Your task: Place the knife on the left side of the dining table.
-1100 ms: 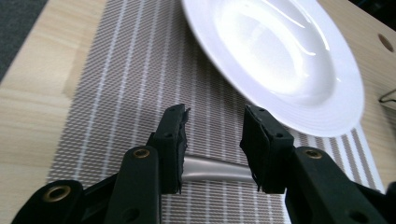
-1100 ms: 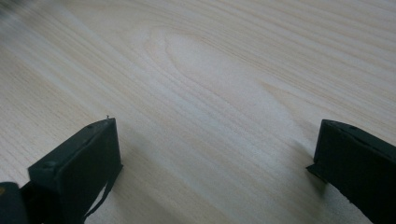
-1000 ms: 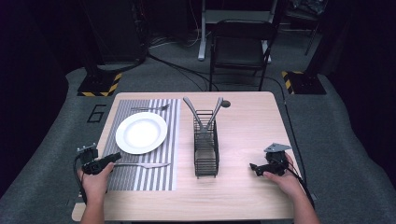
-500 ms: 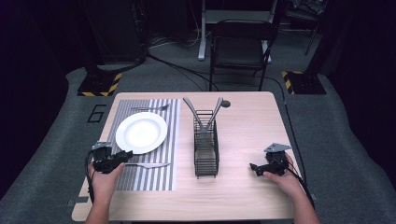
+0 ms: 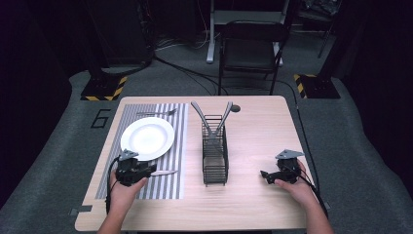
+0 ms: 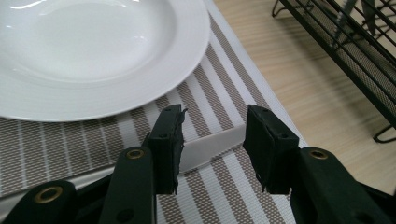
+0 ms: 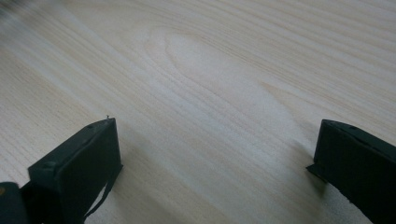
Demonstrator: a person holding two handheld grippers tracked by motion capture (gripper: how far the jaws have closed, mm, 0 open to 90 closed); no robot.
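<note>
Lying crosswise between left hand-held gripper (image 6: 212, 149) jaws: knife (image 6: 210, 147).

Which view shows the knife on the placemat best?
The left gripper view: the knife lies flat across the striped placemat, its blade passing between the left gripper's open jaws. The high view shows it small, partly behind that gripper, below the plate. The right gripper view faces bare table.

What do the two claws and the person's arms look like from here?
Both claws, left claw and right claw, are black, with blocky flat jaws, brass-coloured rivets near the left one's jaws, a grey three-cornered plate on top and a dark trailing cable. No sleeves show on the forearms.
</note>
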